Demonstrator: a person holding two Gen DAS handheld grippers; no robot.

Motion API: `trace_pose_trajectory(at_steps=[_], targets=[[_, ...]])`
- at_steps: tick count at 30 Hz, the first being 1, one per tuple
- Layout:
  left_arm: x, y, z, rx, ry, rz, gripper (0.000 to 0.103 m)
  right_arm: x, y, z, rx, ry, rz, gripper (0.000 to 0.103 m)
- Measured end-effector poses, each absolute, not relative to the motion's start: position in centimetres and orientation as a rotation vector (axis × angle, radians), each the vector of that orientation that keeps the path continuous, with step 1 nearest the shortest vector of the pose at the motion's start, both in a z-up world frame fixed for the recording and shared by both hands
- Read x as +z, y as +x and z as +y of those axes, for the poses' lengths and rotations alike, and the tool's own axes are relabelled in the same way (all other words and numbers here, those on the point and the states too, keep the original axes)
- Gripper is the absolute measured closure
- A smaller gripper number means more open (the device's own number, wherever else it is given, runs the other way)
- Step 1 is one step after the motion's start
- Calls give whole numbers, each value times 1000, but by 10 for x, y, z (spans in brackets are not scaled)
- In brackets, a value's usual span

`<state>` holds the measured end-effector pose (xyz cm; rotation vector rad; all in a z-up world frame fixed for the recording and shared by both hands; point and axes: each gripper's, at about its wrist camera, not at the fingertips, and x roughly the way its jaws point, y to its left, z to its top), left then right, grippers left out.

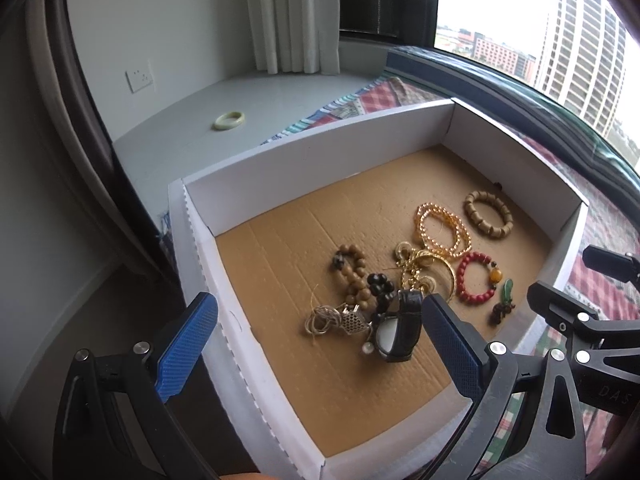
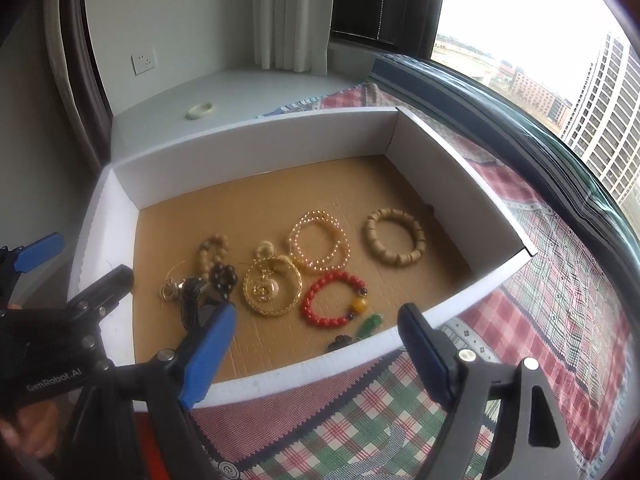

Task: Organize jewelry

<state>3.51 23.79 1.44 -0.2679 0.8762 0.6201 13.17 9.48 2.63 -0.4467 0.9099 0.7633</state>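
Hovering both grippers over the box (image 2: 256,148), jaws of the left gripper (image 1: 320,344) and right gripper (image 2: 316,352) spread wide, nothing held. Jewelry lies on the cardboard floor: a tangled pile (image 1: 372,304) at the left, red bracelet (image 2: 336,300), gold bangle (image 2: 272,288), amber bracelet (image 2: 320,242) and wood bracelet (image 2: 394,236) lying apart. Green bangle (image 1: 229,120) sits outside on the sill. I'd start with the loose red one: come straight down, pinch one side of the ring, lift clear of the pendant (image 2: 368,326).
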Motion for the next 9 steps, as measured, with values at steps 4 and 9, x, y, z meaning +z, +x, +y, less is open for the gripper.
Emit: trace_pose_trajectory(at_steps=[4,9], targets=[[8,35,242,602,-306,886,1,23,129,96,757,-456,912,19],[6,33,241,658,-283,868,1,20,130,94,741,-458,915,19]])
